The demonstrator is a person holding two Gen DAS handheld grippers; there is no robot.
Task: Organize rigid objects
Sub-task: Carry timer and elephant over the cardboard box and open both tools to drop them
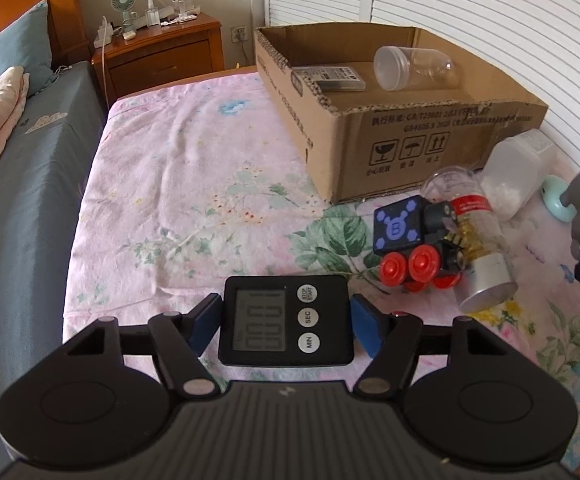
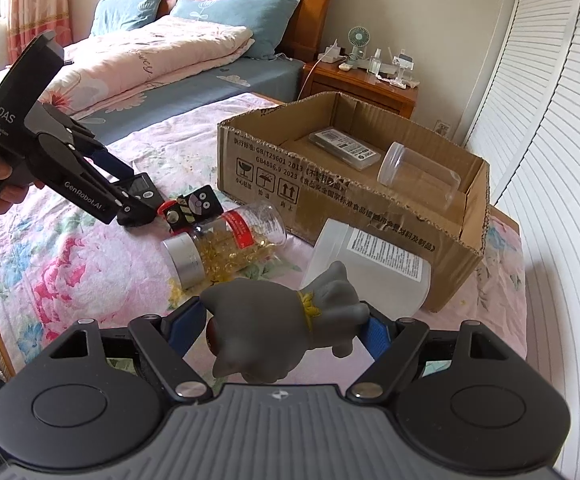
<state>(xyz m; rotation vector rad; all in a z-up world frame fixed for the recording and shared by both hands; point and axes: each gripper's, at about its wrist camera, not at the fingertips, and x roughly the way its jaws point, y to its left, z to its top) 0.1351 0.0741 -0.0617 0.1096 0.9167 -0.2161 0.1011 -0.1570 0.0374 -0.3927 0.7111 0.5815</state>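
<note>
A: So, progress?
B: Left claw (image 1: pixel 286 322) grips the kitchen timer (image 1: pixel 285 319); right claw (image 2: pixel 282 326) holds the grey toy (image 2: pixel 278 316).
A: Remaining?
B: Ahead: cardboard box (image 1: pixel 430 148) has two items; toy train (image 1: pixel 414 240), capsule bottle (image 1: pixel 474 248) remain outside.

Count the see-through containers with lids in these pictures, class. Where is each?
3. The empty clear jar lies in the cardboard box. The capsule bottle and the white-lidded tub lie on the floral sheet outside it.

Black left gripper (image 2: pixel 136 210) is showing blue pads, silver screws and white "GenRobot.AI", "DAS" lettering
</note>
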